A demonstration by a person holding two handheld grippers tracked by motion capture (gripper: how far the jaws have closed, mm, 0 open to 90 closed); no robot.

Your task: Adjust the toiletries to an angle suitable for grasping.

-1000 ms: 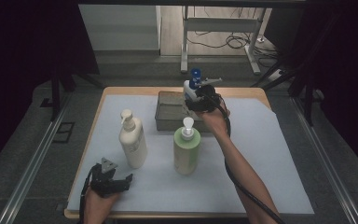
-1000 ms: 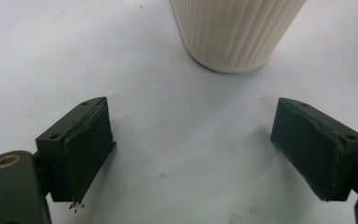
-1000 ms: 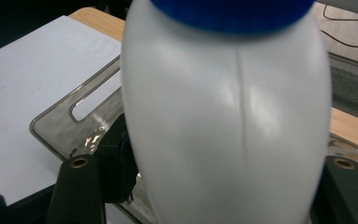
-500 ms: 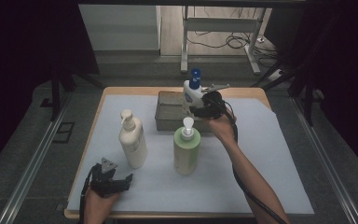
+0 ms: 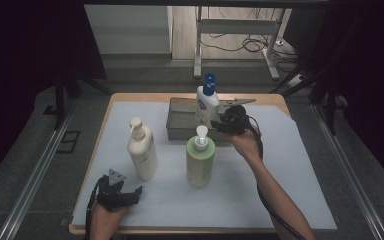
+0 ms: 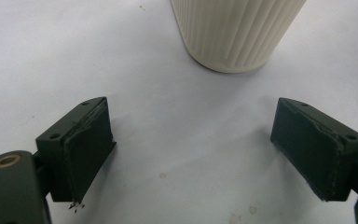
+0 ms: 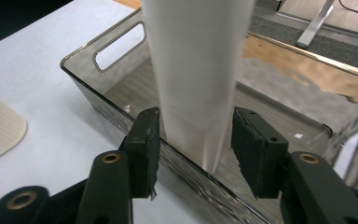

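A white bottle with a blue cap [image 5: 207,102] stands upright in the grey see-through tray [image 5: 180,122] at the back of the table. My right gripper [image 5: 219,122] reaches in from the right. Its jaws have just been closing, and in the right gripper view the white bottle [image 7: 193,93] sits between them with both pads [image 7: 147,149] against its lower sides, just above the tray's near wall [image 7: 102,100]. My left gripper [image 5: 130,196] rests open at the front left, nothing between its pads [image 6: 86,149]. Just ahead of it stands the ribbed cream pump bottle [image 6: 235,32].
The cream pump bottle [image 5: 142,150] and a green pump bottle [image 5: 200,159] stand on the white mat [image 5: 290,170] in front of the tray. The table's wooden edge [image 5: 140,97] runs behind the tray. The mat's right half is bare.
My right gripper has slid right and toward the table's front, lower along the white bottle, and its jaws have narrowed. The bottle's cap stays put. The left gripper has not moved.
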